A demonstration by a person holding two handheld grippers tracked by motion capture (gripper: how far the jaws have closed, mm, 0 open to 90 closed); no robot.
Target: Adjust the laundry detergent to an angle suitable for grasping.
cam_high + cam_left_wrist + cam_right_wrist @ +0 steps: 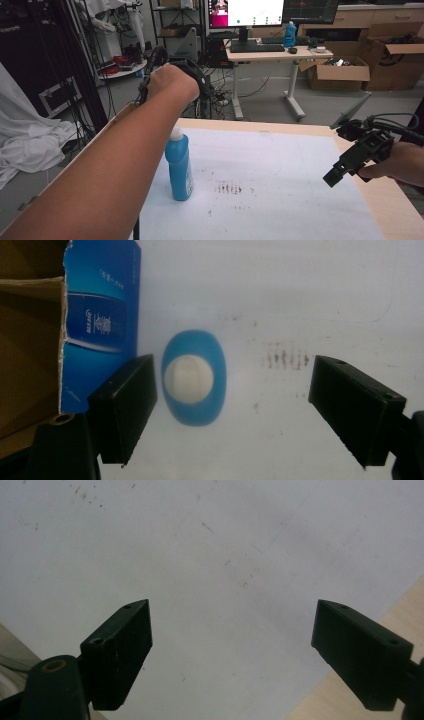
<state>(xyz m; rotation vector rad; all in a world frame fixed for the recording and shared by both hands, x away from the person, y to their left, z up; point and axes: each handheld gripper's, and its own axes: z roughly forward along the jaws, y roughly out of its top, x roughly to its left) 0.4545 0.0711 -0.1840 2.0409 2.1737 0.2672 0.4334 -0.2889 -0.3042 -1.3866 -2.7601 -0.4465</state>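
A blue bottle [179, 167] with a white cap stands upright on the white sheet [280, 170] at the table's left. My left gripper [196, 77] is held high above it in a raised hand. In the left gripper view I look straight down on the bottle [194, 377]; its cap lies just inside the left jaw, and the left gripper [232, 385] is open, well clear of it. At the table's right edge my right gripper [334, 176] hovers low over the sheet. The right gripper [232, 625] is open with nothing between its jaws.
A blue carton [100, 325] and a brown cardboard flap [30, 340] lie beside the bottle. Brown smudges [229, 189] mark the sheet. The bare wooden table edge [395, 210] runs along the right. A desk with a monitor [260, 47] and cardboard boxes [340, 70] stand beyond.
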